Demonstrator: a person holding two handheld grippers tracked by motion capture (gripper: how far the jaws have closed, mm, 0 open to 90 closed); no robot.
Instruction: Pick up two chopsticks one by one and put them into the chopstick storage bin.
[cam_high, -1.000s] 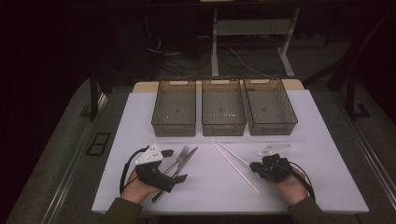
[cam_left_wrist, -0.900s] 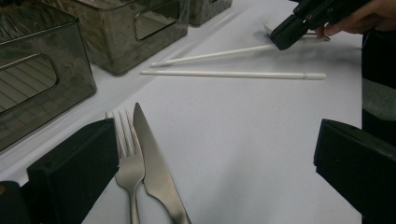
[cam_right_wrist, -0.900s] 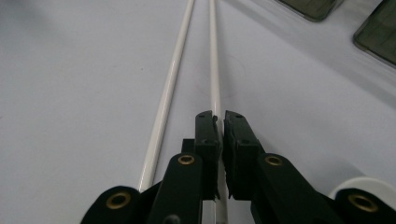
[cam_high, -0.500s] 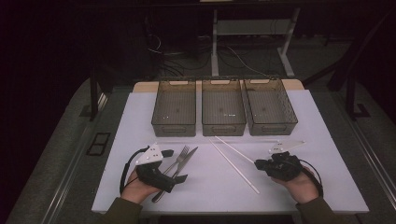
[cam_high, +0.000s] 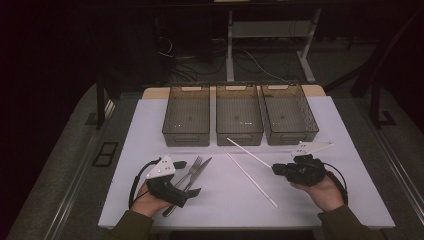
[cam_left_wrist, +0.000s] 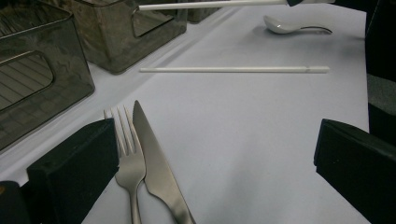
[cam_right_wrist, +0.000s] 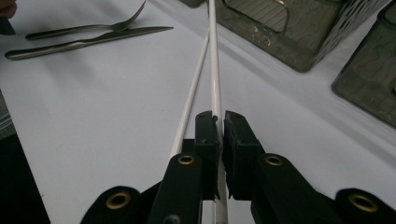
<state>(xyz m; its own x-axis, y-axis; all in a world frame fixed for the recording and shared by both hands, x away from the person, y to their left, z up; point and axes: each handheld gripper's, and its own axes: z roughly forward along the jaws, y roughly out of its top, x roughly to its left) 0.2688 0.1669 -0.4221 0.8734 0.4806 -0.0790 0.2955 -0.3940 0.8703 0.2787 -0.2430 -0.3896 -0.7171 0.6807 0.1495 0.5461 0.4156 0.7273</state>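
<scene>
Now chopstick (cam_right_wrist: 213, 70) (white) in right gripper (cam_right_wrist: 219, 126)

Three bins (cam_high: 239, 120) stand side by side at the table's (cam_high: 350, 200) far edge. Before them, fork (cam_high: 192, 167) and knife (cam_high: 199, 171) lie together at left, two chopsticks (cam_high: 252, 177) at centre.

The left tongs (cam_high: 192, 177) rest low with the jaws wide apart, while the right tongs (cam_high: 274, 169) are pinched closed, pointing left.

Three bins (cam_high: 239, 120) wall off the table's (cam_high: 150, 210) far edge.
</scene>
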